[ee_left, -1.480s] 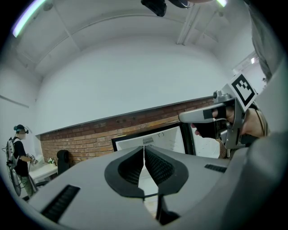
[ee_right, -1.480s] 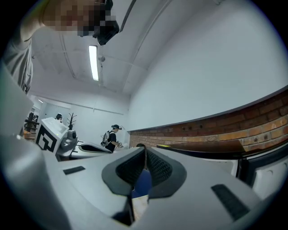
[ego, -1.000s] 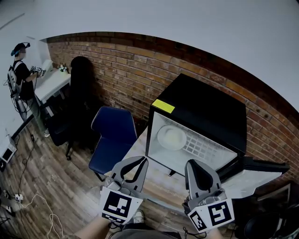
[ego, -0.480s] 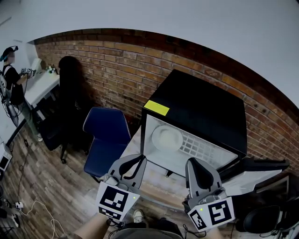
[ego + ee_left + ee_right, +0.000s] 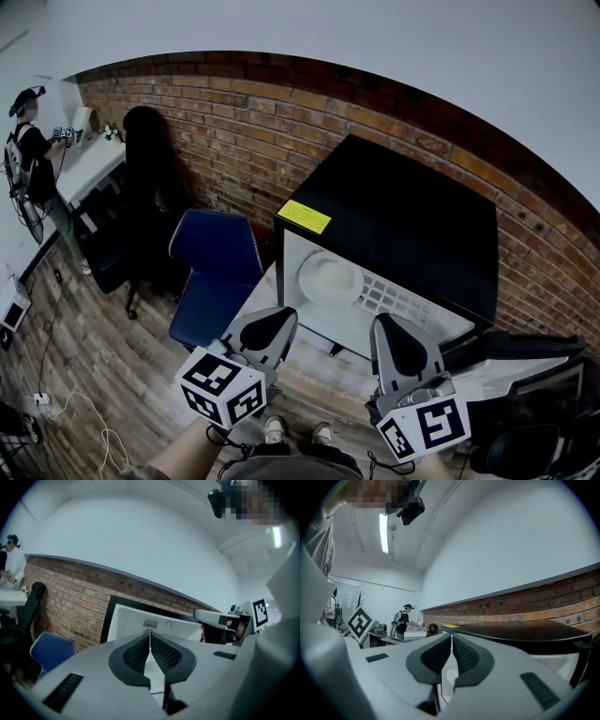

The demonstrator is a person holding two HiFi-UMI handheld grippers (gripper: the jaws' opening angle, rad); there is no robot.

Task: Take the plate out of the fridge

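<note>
A small black fridge stands open against the brick wall, its white inside facing me. A white plate lies on the wire shelf at the left of the fridge's inside. My left gripper hovers in front of the fridge, below its left corner, jaws shut with nothing between them. My right gripper hangs beside it, below the middle of the opening, also shut and empty. In the left gripper view the fridge's white interior shows beyond the closed jaws. The right gripper view looks past its closed jaws along the fridge's black top.
The fridge door swings open to the right. A blue chair stands left of the fridge, a black chair behind it. A person stands at a white desk far left. Wooden floor with cables lies below.
The view has shifted, so the fridge sits a little lower left in frame. My left gripper has rolled, its marker cube turning. Both grippers remain shut in front of the fridge.
</note>
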